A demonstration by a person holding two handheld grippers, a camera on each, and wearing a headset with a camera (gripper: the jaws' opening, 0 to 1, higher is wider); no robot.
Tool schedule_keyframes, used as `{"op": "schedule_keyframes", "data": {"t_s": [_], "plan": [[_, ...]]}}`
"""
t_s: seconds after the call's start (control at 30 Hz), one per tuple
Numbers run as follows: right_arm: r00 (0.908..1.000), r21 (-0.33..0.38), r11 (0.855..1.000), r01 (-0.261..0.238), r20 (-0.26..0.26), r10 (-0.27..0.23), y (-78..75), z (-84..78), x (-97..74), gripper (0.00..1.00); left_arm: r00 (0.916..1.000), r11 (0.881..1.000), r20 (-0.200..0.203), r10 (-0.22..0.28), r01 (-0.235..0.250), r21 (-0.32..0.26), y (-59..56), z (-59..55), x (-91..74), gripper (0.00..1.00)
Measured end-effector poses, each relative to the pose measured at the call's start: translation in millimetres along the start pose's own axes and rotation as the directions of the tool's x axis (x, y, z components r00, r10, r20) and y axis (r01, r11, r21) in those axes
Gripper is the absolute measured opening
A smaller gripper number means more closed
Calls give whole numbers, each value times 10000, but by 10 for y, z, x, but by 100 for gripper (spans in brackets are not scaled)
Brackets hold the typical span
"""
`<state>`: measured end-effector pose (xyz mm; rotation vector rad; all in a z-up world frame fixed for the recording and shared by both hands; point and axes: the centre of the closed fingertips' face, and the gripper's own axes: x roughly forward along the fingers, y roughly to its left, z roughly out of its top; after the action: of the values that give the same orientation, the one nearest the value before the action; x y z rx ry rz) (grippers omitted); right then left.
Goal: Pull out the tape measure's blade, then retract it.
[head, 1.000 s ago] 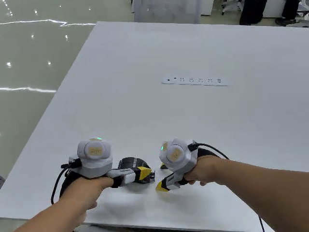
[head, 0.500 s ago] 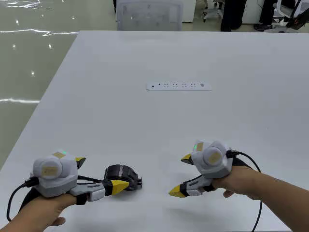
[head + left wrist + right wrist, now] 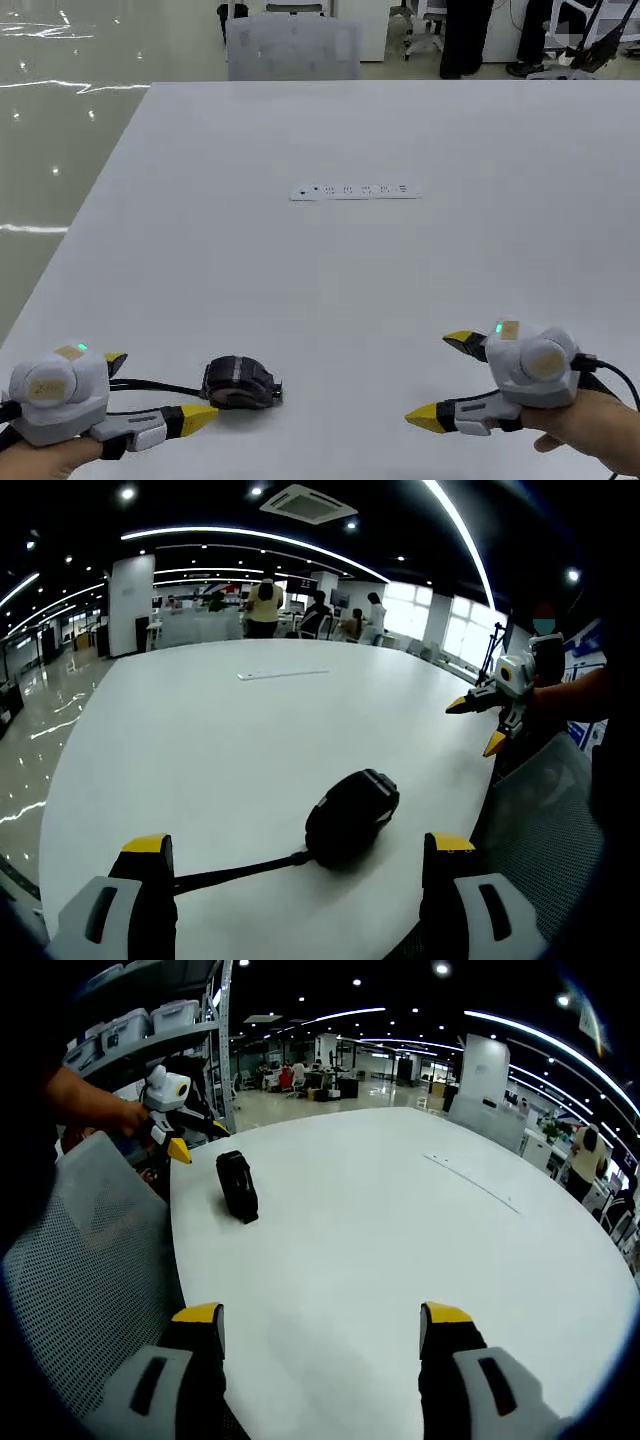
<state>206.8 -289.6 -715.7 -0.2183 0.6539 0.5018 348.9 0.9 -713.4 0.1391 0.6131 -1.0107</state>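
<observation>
Near the front edge of the white table (image 3: 350,280) lies the tape measure (image 3: 240,382), with no blade drawn out and its black strap (image 3: 240,872) trailing to its left. Just left of the tape measure, the left gripper (image 3: 158,387) has its jaws spread wide and empty, the strap running between them. Well to the tape measure's right, the right gripper (image 3: 440,378) is equally open and empty. Case and strap line up with the left jaws, so that hand is judged the nearer for steadying the case.
</observation>
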Motion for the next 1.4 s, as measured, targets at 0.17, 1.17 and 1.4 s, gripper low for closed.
{"op": "schedule_keyframes", "data": {"t_s": [0.17, 1.17, 1.4], "plan": [[9984, 329, 9979, 554, -86, -551, -164, -143, -179, 87, 10000, 10000, 49, -22, 22, -53, -42, -20, -19, 100], [9917, 824, 9888, 1240, 231, -1263, -313, -490, -684, 96, 9995, 9993, 228, -227, 220, 311, -153, -19, -177, 100], [9926, 631, 9908, 1196, 152, -1208, -303, -488, -674, 96, 9993, 9994, 313, -191, 181, 289, -148, 10, -177, 100]]}}
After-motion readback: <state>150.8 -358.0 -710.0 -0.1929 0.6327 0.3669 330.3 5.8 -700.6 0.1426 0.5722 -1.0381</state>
